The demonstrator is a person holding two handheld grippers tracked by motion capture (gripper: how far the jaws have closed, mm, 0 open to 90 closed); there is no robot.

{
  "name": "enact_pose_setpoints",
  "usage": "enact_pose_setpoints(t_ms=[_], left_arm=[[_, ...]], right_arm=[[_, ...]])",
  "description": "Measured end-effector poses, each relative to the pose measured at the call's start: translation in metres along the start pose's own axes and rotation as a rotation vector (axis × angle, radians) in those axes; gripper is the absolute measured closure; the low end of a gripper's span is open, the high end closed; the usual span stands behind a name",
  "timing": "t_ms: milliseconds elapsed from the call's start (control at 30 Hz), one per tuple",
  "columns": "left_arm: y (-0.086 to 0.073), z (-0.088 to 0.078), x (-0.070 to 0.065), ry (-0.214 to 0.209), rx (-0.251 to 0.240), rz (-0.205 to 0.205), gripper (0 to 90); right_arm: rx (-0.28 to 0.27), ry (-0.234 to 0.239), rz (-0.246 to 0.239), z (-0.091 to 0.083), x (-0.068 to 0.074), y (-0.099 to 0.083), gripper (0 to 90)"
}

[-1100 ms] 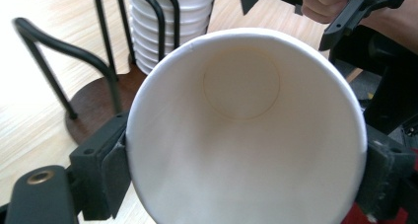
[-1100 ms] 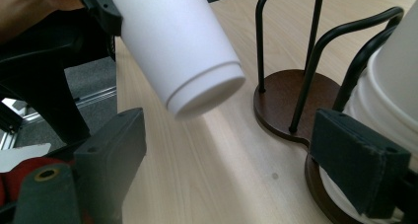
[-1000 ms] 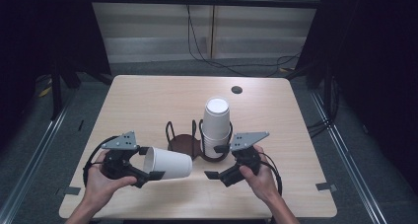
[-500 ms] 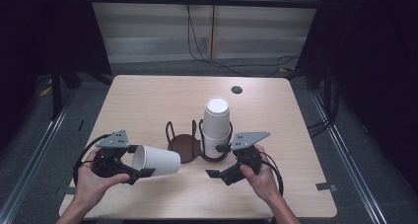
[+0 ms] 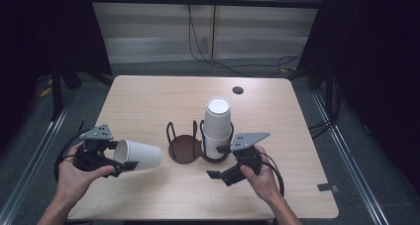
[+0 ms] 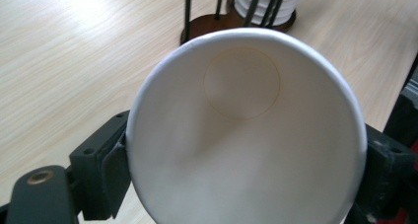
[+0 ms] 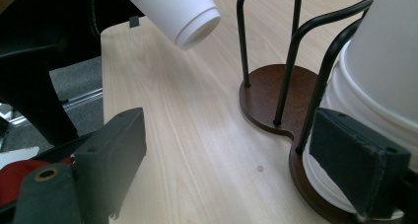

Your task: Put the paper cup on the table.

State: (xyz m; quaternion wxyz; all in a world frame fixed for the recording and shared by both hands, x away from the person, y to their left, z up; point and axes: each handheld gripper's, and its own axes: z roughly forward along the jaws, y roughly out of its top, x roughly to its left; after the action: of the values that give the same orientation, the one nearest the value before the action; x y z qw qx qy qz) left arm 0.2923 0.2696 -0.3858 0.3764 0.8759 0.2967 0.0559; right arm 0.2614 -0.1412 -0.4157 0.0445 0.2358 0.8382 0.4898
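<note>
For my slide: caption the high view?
Left gripper holds a paper cup sideways beside a wire cup holder.

Table [image 5: 148,101] evenly lit from above, surroundings dark; close cup [image 6: 246,135] perhaps slightly soft; shadows faint.

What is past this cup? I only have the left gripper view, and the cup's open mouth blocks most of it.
Observer: A wooden holder with two wire bays; the left bay has no cup in it.
Operator: And the right bay?
Observer: It holds a stack of cups, upside down.
Operator: Where is the right gripper?
Observer: The right gripper is near the stack, jaws apart, one jaw close beside the stack's lower cups in its own view.
Operator: How is my cup lying?
Observer: The cup is on its side in the left gripper, its base toward the holder.
</note>
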Motion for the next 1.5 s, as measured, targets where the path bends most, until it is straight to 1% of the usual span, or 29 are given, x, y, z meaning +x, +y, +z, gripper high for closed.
enact_pose_setpoints(t_ms=[100,133,167,200,300,333,433,533,567,600,633,667,700,767,800,833,900,933,967,1033,1067,1133,1200,1267,1333,1367,1433,1467,1500], left_arm=[[-0.001,-0.003,0.004,0.013,0.009,-0.013,13.0],[0.0,-0.005,0.007,0.03,0.02,-0.015,13.0],[0.0,-0.005,0.007,0.03,0.02,-0.015,13.0],[0.0,-0.007,0.01,0.049,0.023,-0.017,12.9],[0.001,-0.01,0.013,0.056,0.026,-0.02,12.9],[0.002,-0.011,0.014,0.074,0.043,-0.017,12.9],[0.003,-0.012,0.016,0.089,0.055,-0.016,12.8],[0.006,-0.014,0.021,0.112,0.08,-0.032,12.6],[0.006,-0.014,0.021,0.112,0.08,-0.032,12.5],[0.009,-0.015,0.024,0.128,0.107,-0.024,12.4],[0.009,-0.015,0.024,0.128,0.107,-0.024,12.4],[0.011,-0.014,0.024,0.142,0.105,-0.029,12.4],[0.012,-0.015,0.026,0.136,0.115,-0.027,12.4],[0.014,-0.016,0.027,0.146,0.116,-0.026,12.4],[0.018,-0.015,0.027,0.168,0.129,-0.014,12.4],[0.018,-0.015,0.027,0.168,0.129,-0.014,12.5],[0.021,-0.012,0.028,0.175,0.157,-0.005,12.5],[0.025,-0.009,0.028,0.189,0.18,-0.002,12.5],[0.025,-0.009,0.028,0.189,0.18,-0.002,12.4],[0.031,-0.005,0.03,0.203,0.204,-0.013,12.5],[0.037,0.0,0.032,0.205,0.228,-0.006,12.5],[0.04,0.003,0.033,0.21,0.239,-0.014,12.5],[0.048,0.01,0.035,0.208,0.278,-0.011,12.4],[0.053,0.014,0.037,0.212,0.298,-0.003,12.4],[0.058,0.019,0.037,0.205,0.336,0.009,12.4],[0.058,0.019,0.037,0.205,0.336,0.009,12.4],[0.062,0.023,0.035,0.223,0.364,0.014,12.4],[0.064,0.025,0.035,0.227,0.385,0.026,12.3],[0.066,0.027,0.035,0.22,0.391,0.023,12.2]], right_arm=[[0.004,0.002,0.002,0.0,0.0,0.0,14.3],[0.006,0.0,0.003,0.0,-0.001,0.0,14.2],[0.006,0.0,0.003,0.0,-0.001,0.0,14.2],[0.005,-0.004,-0.001,0.0,-0.001,0.0,14.2],[0.001,-0.003,0.001,-0.001,0.0,0.0,14.2],[-0.002,-0.004,0.001,-0.002,-0.001,0.001,14.2],[-0.005,-0.005,0.002,-0.003,-0.001,0.001,14.2],[-0.004,-0.008,0.002,-0.003,-0.001,0.0,14.2],[-0.004,-0.008,0.002,-0.003,-0.001,0.0,14.2],[-0.003,-0.006,0.002,-0.002,-0.001,0.0,14.2],[-0.003,-0.006,0.002,-0.002,-0.001,0.0,14.2],[-0.002,-0.006,0.003,-0.002,-0.001,0.0,14.2],[-0.004,0.0,0.004,-0.003,-0.001,0.0,14.2],[-0.006,-0.001,0.004,-0.003,-0.002,0.0,14.2],[-0.002,-0.004,0.007,-0.003,-0.002,0.0,14.2],[-0.002,-0.004,0.007,-0.003,-0.002,0.0,14.2],[-0.001,-0.006,0.008,-0.002,-0.002,0.0,14.2],[0.0,-0.004,0.004,-0.002,-0.001,0.0,14.2],[0.0,-0.004,0.004,-0.002,-0.001,0.0,14.2],[-0.001,-0.005,0.004,-0.002,-0.001,0.0,14.2],[0.002,-0.005,0.006,-0.002,-0.001,0.0,14.2],[0.004,-0.008,0.005,-0.002,-0.001,0.0,14.2],[0.004,-0.007,0.003,-0.002,-0.001,0.0,14.2],[0.007,-0.007,0.003,-0.002,-0.001,0.0,14.2],[0.012,-0.009,-0.001,-0.001,-0.001,0.0,14.2],[0.012,-0.009,-0.001,-0.001,-0.001,0.0,14.2],[0.016,-0.005,-0.002,0.0,0.0,0.0,14.2],[0.016,-0.008,-0.003,0.0,0.0,0.0,14.2],[0.017,-0.006,-0.001,0.0,0.0,0.0,14.2]])
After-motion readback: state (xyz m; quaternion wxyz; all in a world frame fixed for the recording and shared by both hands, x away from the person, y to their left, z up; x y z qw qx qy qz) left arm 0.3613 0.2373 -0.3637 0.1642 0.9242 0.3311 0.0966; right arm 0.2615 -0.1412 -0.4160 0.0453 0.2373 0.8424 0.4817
